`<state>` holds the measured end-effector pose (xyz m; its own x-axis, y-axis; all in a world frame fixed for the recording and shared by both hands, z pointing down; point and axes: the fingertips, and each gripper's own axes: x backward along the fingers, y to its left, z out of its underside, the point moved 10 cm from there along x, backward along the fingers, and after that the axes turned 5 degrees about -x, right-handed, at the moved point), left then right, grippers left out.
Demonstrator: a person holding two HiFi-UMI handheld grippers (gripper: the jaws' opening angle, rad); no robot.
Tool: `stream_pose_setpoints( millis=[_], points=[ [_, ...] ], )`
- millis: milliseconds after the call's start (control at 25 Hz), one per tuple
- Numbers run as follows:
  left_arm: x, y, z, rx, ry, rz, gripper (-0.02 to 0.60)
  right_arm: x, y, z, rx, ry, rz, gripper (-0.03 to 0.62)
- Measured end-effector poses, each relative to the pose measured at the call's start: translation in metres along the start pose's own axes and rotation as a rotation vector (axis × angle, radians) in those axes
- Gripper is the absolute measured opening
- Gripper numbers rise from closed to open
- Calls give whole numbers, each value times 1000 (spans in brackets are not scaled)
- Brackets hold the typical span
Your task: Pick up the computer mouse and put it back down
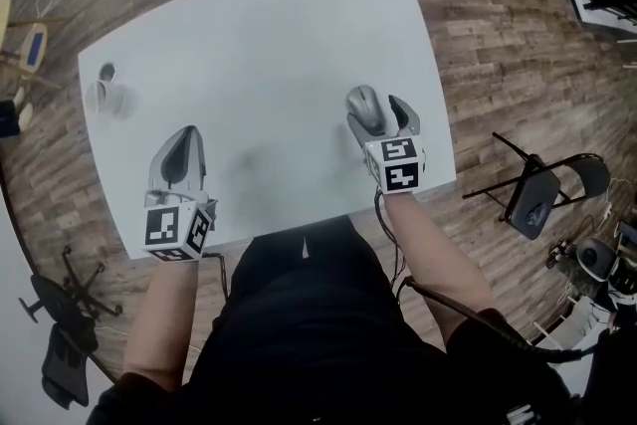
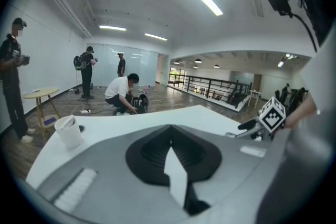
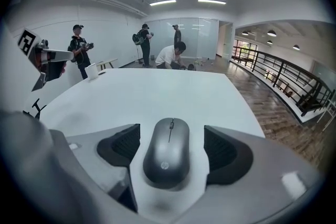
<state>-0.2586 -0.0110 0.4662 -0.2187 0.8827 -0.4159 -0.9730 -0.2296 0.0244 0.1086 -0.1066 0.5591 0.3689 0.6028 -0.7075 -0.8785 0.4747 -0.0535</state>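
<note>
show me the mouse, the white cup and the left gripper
mouse (image 3: 167,157), right gripper view, middle of its top shell
white cup (image 2: 69,132), left gripper view, its side wall
left gripper (image 1: 188,136), head view, where its jaw tips meet

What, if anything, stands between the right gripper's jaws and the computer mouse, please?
Nothing visible. The computer mouse lies on the white table between the open jaws of the right gripper, with bare table showing on either side of it.

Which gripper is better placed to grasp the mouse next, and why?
Right. The mouse lies between the right gripper's open fingers; the left gripper is shut and well away from it.
</note>
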Motion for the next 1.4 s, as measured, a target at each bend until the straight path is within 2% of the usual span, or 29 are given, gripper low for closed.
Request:
stream_pose_setpoints(
  millis=[760,1040,1400],
  points=[
    [18,12,-26,-32,-96,-39,8,29,8,-31,22,-143,5,370],
    [19,15,-38,-38,-153,-47,8,41,11,-43,43,-182,3,272],
    [28,22,-49,-38,-204,-75,8,66,10,-73,66,-298,10,139]
  ],
)
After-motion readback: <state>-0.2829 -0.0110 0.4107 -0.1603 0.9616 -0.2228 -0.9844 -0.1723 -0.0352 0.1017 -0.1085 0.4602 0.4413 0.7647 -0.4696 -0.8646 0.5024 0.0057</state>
